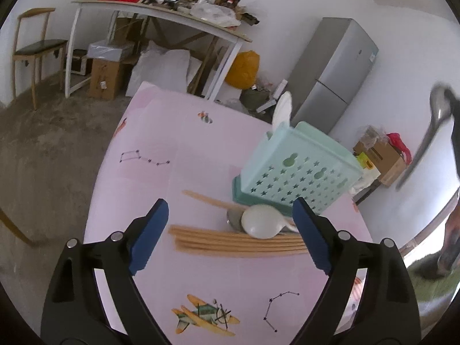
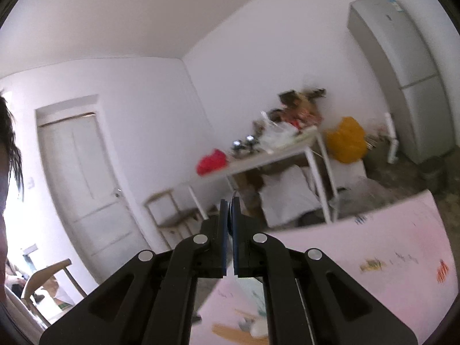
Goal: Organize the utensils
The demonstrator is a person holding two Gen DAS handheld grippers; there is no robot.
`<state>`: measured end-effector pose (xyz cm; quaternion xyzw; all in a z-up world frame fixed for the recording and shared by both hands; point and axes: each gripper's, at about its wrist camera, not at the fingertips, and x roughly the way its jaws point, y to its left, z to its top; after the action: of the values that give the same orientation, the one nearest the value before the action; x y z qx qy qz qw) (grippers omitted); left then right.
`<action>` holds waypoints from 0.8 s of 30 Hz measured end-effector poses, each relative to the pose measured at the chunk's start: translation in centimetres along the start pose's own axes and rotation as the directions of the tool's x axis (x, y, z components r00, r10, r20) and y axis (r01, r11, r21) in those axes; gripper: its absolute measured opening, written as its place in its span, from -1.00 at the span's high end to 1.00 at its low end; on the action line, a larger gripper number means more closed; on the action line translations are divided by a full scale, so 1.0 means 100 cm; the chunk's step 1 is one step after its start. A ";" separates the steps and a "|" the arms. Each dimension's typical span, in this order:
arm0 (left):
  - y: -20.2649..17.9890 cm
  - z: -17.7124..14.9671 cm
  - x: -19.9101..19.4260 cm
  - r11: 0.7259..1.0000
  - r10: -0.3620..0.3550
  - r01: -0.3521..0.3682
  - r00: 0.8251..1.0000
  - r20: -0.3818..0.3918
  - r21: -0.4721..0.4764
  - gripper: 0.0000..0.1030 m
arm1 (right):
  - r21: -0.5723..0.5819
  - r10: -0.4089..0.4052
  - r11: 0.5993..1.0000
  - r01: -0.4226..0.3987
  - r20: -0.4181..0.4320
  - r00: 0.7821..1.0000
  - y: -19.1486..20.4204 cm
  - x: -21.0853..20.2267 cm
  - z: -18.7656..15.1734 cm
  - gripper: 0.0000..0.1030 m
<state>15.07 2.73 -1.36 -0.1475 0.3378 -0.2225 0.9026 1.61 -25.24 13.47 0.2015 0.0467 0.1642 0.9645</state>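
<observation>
White walls and a cluttered room frame this one, with a grey fridge (image 1: 333,77) at the far right and a long messy bench (image 1: 161,14) across the back. Up front, the pink table (image 1: 178,155) carries everything that matters. Biggest piece on it is the mint caddy (image 1: 299,169), sitting right of centre, with a white spoon (image 1: 283,109) already standing in its far corner. So sorting looks well under way.

Just near of the caddy lies the remaining pile: a bundle of chopsticks (image 1: 230,243) lying left to right, a white ladle (image 1: 263,221) resting on top of them, a wooden spoon (image 1: 212,199) angling in from the left, its bowl tucked under the ladle.

Left gripper (image 1: 230,224) hangs above that pile, tilted down, jaws spread wide with nothing between the pads. Its blue fingers (image 1: 149,235) bracket the chopstick bundle from above.

Right gripper (image 2: 229,221) is up high, pointing level at the room, jaws pressed nearly together, pinching a thin metal spoon (image 1: 431,132); the left view shows that spoon raised at the far right, blurred.

My read: the right is carrying its spoon towards the caddy, the left is lining up its next pick. That calls for dropping lower and closing on one item cleanly, since ladle and chopsticks overlap.
</observation>
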 end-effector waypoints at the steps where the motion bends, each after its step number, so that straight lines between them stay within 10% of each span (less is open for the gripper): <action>1: 0.000 -0.003 -0.001 1.000 0.010 -0.010 1.000 0.005 -0.001 -0.65 | -0.011 0.008 1.000 -0.008 0.010 1.000 0.000 0.008 0.005 0.94; 14: 0.003 -0.010 0.006 0.996 0.064 -0.064 0.998 -0.001 0.065 -0.69 | 0.076 -0.008 0.997 0.015 -0.089 0.996 -0.060 0.096 -0.017 0.94; 24: -0.008 -0.015 0.009 0.985 0.060 -0.058 0.998 -0.008 0.162 -0.81 | 0.076 -0.178 0.976 0.205 -0.270 0.946 -0.096 0.100 -0.067 0.81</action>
<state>14.42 1.41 -2.59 -0.0623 0.3288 -0.2232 0.9155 12.85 -27.73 3.24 0.2222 0.2016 0.0922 0.9495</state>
